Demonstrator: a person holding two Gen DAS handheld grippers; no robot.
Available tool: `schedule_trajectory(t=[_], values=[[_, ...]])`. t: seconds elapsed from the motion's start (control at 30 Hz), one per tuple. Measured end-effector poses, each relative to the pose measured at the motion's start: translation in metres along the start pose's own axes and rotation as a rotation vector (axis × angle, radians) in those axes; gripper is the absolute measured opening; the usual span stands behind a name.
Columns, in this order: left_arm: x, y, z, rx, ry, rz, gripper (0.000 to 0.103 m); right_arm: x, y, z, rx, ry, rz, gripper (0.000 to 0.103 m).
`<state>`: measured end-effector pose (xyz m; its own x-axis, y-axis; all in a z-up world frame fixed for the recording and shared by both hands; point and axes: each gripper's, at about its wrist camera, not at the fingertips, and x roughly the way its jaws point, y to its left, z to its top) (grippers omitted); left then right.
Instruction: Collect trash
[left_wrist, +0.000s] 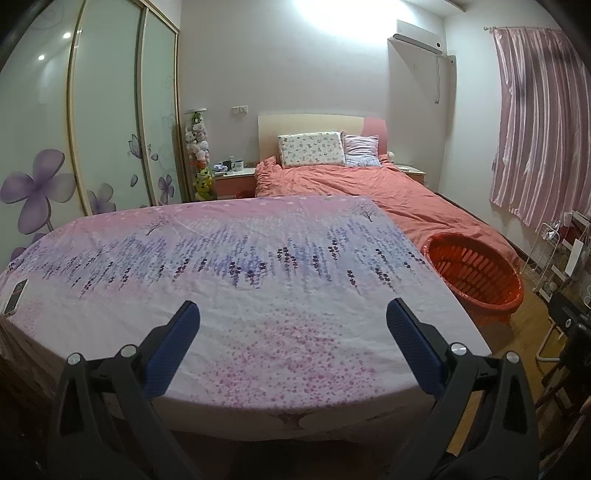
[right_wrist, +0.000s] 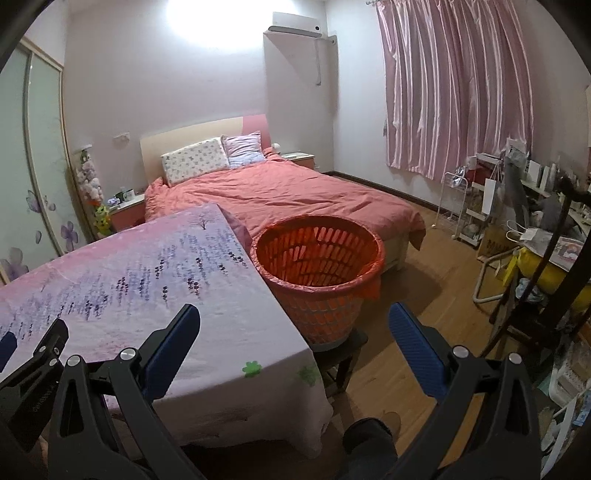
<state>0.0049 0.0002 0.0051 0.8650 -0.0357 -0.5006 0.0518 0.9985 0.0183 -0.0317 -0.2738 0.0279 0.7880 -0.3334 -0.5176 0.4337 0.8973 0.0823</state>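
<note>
Behind the table's flowered cloth (left_wrist: 258, 258), a bed with a coral quilt (right_wrist: 288, 192) and two pillows (left_wrist: 310, 149), pink curtains (right_wrist: 454, 92) at right, a flower-printed wardrobe (left_wrist: 107, 110) at left, and what looks like a phone (left_wrist: 14, 295) at the cloth's left edge.

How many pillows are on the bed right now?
2. A white floral pillow leans on the headboard, and a pink-purple pillow sits beside it toward the curtain side. The red duvet may hide others.
</note>
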Motion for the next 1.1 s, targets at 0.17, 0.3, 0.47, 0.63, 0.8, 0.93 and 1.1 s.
schedule_trajectory(t=[0.17,0.3,0.47,0.63,0.8,0.93,1.1], values=[[-0.0006,-0.0004,0.0007,-0.002,0.003,-0.001,0.099,0.0012,-0.0004,0.0003,0.011,0.014,0.01,0.101],[-0.0011,-0.0017,0.0021,-0.006,0.006,-0.003,0.099,0.0007,-0.0021,0.0002,0.019,0.02,0.015,0.101],[-0.0013,-0.002,0.0022,-0.006,0.004,-0.003,0.099,-0.0006,-0.0032,0.002,0.023,0.018,0.012,0.101],[-0.0031,-0.0041,0.0032,-0.003,-0.002,-0.003,0.099,0.0007,-0.0057,0.0033,0.029,0.017,0.012,0.101],[-0.0048,-0.0058,0.0041,0.001,-0.006,-0.003,0.099,0.0013,-0.0067,0.0041,0.03,0.016,0.013,0.101],[-0.0063,-0.0054,0.006,0.0,-0.01,-0.003,0.099,0.0013,-0.0064,0.0049,0.027,0.014,0.015,0.101],[-0.0061,-0.0049,0.0069,0.0,-0.01,-0.005,0.099,0.0012,-0.0061,0.0049,0.025,0.013,0.019,0.101]])
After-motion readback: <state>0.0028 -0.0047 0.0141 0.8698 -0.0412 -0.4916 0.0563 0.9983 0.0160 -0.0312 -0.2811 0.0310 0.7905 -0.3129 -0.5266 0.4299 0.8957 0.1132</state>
